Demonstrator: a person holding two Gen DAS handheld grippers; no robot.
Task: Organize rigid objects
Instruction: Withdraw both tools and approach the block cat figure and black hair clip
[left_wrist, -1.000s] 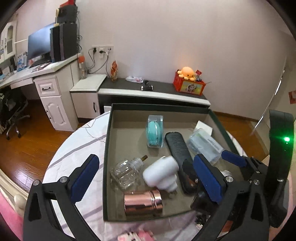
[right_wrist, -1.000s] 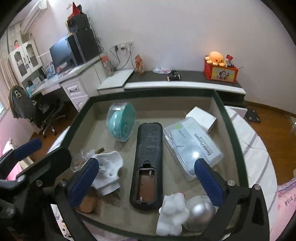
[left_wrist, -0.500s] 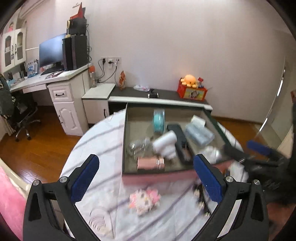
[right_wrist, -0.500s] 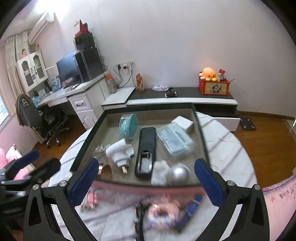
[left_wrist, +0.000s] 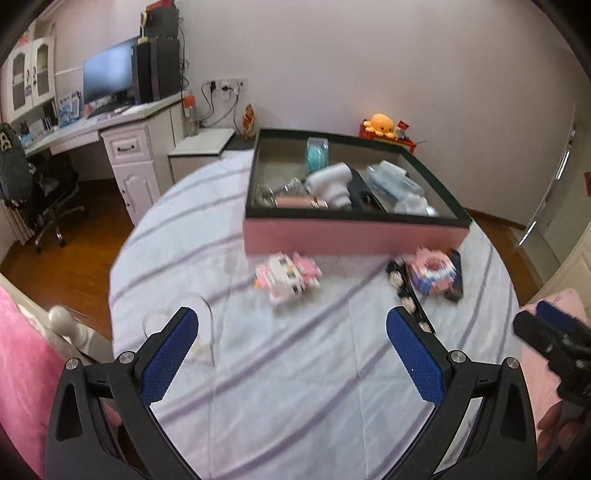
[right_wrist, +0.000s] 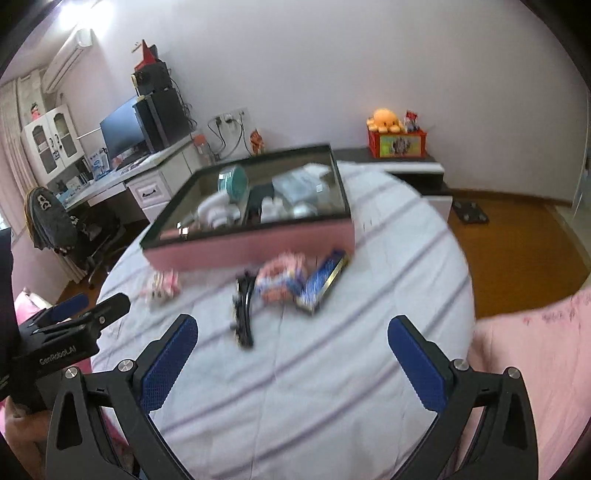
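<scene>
You have pulled both grippers back from over the pink box (left_wrist: 354, 236): a second ago they hung right above its contents, and now they sit low at the near edge of the round desk (left_wrist: 295, 369) with its striped cloth. Your left gripper (left_wrist: 291, 354) has its fingers spread wide and holds nothing; your right gripper (right_wrist: 291, 354) is the same, wide apart and empty. The box stands at the far side of the desk, pink-walled with a dark rim, holding a teal round case (left_wrist: 317, 155), a white plug-like piece (left_wrist: 330, 182), a rose-gold cylinder (left_wrist: 295, 202), a black remote (left_wrist: 364, 194) and a clear packet (left_wrist: 393, 181). On the cloth just in front of the box lie a pink-and-white brick figure (left_wrist: 286, 277), a second pink-and-blue brick figure (left_wrist: 430, 271), a blue flat case (right_wrist: 325, 282) beside it, and a black curved strip (right_wrist: 242, 314). The right view is blurred.
</scene>
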